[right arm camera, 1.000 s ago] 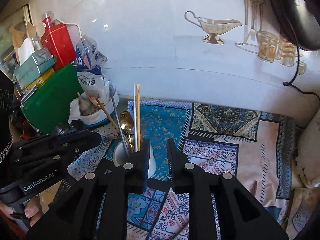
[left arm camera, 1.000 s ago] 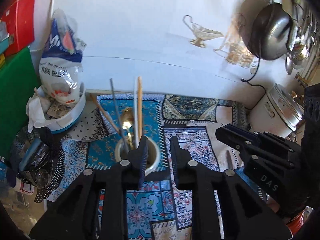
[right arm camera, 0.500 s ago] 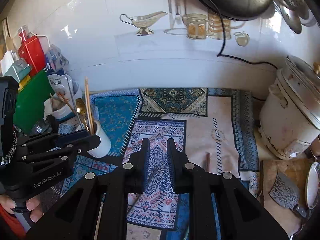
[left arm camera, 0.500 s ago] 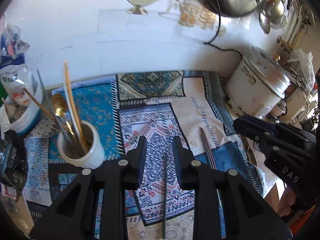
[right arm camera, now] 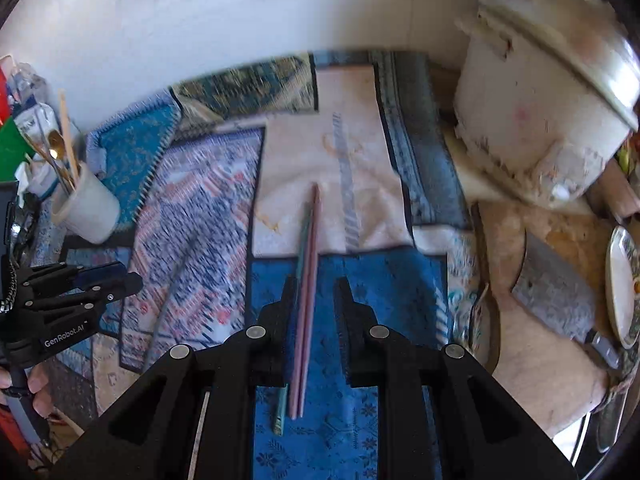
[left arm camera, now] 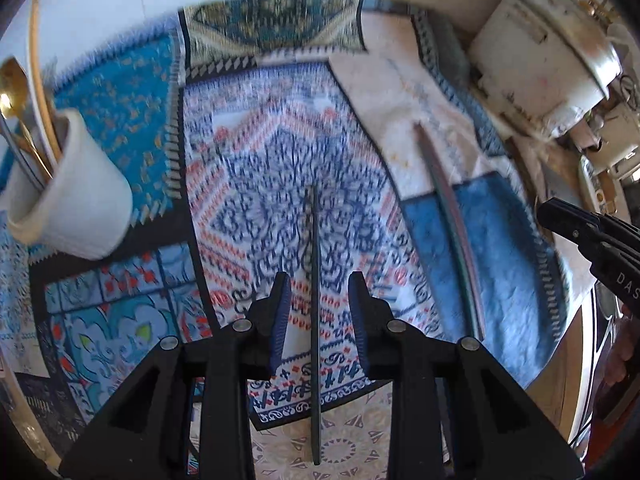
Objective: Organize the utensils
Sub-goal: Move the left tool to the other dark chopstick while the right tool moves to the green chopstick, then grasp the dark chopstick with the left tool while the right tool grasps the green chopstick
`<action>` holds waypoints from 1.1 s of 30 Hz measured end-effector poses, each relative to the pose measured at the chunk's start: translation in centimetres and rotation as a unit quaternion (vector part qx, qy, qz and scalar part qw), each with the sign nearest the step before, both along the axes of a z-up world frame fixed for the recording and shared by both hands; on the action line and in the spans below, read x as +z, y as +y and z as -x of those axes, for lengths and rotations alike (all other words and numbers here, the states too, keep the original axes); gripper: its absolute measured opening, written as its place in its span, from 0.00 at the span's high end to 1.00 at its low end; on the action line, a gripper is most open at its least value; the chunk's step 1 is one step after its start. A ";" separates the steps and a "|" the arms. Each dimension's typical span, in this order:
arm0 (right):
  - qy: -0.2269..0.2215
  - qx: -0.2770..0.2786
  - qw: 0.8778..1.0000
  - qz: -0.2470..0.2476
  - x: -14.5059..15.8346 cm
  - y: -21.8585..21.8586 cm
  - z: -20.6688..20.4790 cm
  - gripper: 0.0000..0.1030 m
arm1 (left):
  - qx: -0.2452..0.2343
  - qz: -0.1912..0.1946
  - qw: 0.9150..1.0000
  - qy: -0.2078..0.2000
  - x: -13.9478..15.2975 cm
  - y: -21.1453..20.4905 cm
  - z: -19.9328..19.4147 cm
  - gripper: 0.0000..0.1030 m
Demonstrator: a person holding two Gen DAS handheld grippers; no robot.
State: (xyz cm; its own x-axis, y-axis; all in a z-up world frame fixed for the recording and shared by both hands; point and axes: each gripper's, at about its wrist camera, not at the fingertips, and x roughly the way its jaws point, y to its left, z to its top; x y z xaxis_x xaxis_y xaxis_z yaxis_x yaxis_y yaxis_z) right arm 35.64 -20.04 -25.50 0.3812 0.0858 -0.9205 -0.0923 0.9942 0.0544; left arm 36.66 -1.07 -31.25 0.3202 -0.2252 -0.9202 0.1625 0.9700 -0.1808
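I see the patterned mats covering the counter, with the white cup of utensils toward their left edge. My left gripper points down with its jaws opening over a dark chopstick, which lies free between them, long axis running from the near edge toward the back wall. My right gripper hangs parted, gripping nothing, over the pink chopsticks and a teal one, lying lengthwise the same way on the blue mat.
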 end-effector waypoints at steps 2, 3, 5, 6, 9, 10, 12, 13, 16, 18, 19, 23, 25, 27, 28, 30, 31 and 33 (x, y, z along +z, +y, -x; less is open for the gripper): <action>0.019 -0.008 1.000 -0.003 -1.3 -0.6 0.5 0.85 | -0.005 -0.008 1.000 0.018 -1.4 -0.2 0.3 0.72; 0.027 -0.012 1.000 -0.008 -1.8 -0.8 0.7 0.85 | -0.008 -0.010 1.000 0.026 -2.0 -0.4 0.5 0.72; 0.037 -0.017 0.999 -0.017 -2.4 -1.2 1.0 0.85 | -0.014 -0.012 0.999 0.037 -2.6 -0.5 0.9 0.72; 0.040 -0.018 0.999 -0.020 -2.5 -1.3 1.1 0.85 | -0.017 -0.013 0.999 0.041 -2.8 -0.5 1.0 0.72; 0.045 -0.018 0.998 -0.028 -2.9 -1.5 1.3 0.85 | -0.026 -0.014 0.998 0.053 -3.4 -0.8 1.6 0.79; 0.047 -0.017 0.998 -0.030 -3.1 -1.6 1.4 0.85 | -0.028 -0.020 0.998 0.047 -3.4 -1.0 1.8 0.82; 0.050 -0.016 0.998 -0.035 -3.3 -1.7 1.4 0.85 | -0.033 -0.029 0.998 0.042 -3.3 -1.3 2.1 0.90; 0.051 -0.017 0.998 -0.038 -3.4 -1.8 1.5 0.85 | -0.034 -0.026 0.998 0.045 -3.3 -1.4 2.0 0.96; 0.055 -0.018 0.997 -0.045 -3.7 -1.8 1.7 0.85 | -0.032 -0.003 0.998 0.049 -3.3 -1.8 1.1 0.96; 0.058 -0.016 0.997 -0.048 -3.9 -1.8 1.8 0.85 | -0.031 0.007 0.998 0.050 -3.2 -2.2 0.4 0.96; 0.061 -0.015 0.997 -0.049 -4.0 -1.8 2.0 0.85 | -0.030 0.014 0.998 0.050 -3.1 -2.5 -0.1 0.96; 0.068 -0.009 0.996 -0.057 -4.4 -1.4 2.1 0.85 | -0.031 0.027 0.998 0.047 -2.8 -3.5 -1.9 0.96; 0.072 -0.005 0.995 -0.066 -4.6 -1.2 2.2 0.85 | -0.037 0.026 0.998 0.044 -2.7 -4.3 -2.7 0.96; 0.075 -0.001 0.994 -0.075 -4.7 -0.9 2.2 0.85 | -0.041 0.021 0.998 0.041 -3.4 -4.9 -3.3 0.96; 0.076 0.001 0.994 -0.079 -4.8 -0.7 2.1 0.85 | -0.043 0.019 0.998 0.040 -3.4 -5.1 -3.6 0.96; 0.078 0.009 0.993 -0.086 -5.0 -0.1 2.0 0.85 | -0.050 0.016 0.998 0.039 -3.5 -6.0 -4.3 0.95; 0.080 0.013 0.993 -0.089 -5.1 0.1 1.9 0.85 | -0.053 0.014 0.998 0.039 -3.5 -6.2 -4.5 0.95; 0.083 0.017 0.992 -0.088 -5.4 0.6 1.8 0.85 | -0.058 0.012 0.997 0.039 -3.8 -6.8 -4.9 0.96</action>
